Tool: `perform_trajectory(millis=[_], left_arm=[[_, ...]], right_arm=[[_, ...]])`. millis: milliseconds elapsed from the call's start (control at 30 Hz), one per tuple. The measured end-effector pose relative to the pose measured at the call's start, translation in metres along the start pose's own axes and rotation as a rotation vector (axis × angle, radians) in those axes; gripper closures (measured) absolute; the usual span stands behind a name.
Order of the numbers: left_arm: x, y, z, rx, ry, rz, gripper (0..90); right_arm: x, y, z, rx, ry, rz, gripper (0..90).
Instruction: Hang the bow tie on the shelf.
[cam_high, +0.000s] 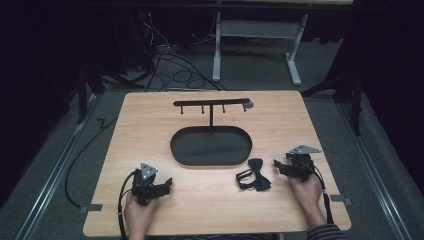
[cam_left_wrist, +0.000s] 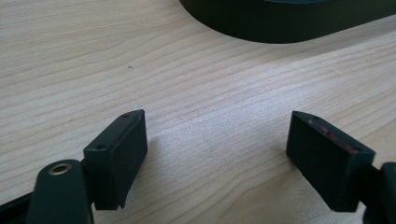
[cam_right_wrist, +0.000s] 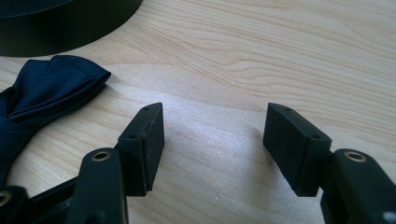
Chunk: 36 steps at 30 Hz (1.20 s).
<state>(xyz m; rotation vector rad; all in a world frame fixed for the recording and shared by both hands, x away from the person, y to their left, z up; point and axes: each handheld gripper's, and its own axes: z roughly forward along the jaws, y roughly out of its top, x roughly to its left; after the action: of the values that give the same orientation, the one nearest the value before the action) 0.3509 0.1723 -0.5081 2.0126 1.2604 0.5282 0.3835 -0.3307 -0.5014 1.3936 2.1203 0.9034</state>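
On the table (cam_high: 150, 107), just left of the right gripper (cam_high: 280, 166), lies the dark bow tie (cam_high: 254, 174). Soft, light cloth; best pinched at the centre knot. Both grippers' jaws apart, empty; left gripper (cam_high: 167, 184) idle.

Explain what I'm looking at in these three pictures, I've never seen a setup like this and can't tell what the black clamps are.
A person sits at a wooden table and holds a hand-operated tool in each hand. These are the left gripper and the right gripper, each with two black jaws.

The wide picture is taken from above the table. The other two come from cameras riding on each gripper, looking along its jaws.

On the table stand a black oval tray with a hook rack rising behind it. A dark bow tie lies beside the right gripper.

Both grippers are open and hold nothing.
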Motion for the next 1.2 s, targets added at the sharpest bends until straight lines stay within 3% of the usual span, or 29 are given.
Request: perform_trajectory(millis=[933,1200], left_arm=[[0.0,0.0,0.0,0.0,0.0,0.0,20.8],[0.0001,0.0001,-0.0001,0.001,0.0,0.0,20.8]], right_arm=[[0.0026,-0.001,-0.0006,0.003,0.005,-0.01,35.3],[0.0009,-0.0013,-0.0046,-0.018,0.029,0.022,41.8]])
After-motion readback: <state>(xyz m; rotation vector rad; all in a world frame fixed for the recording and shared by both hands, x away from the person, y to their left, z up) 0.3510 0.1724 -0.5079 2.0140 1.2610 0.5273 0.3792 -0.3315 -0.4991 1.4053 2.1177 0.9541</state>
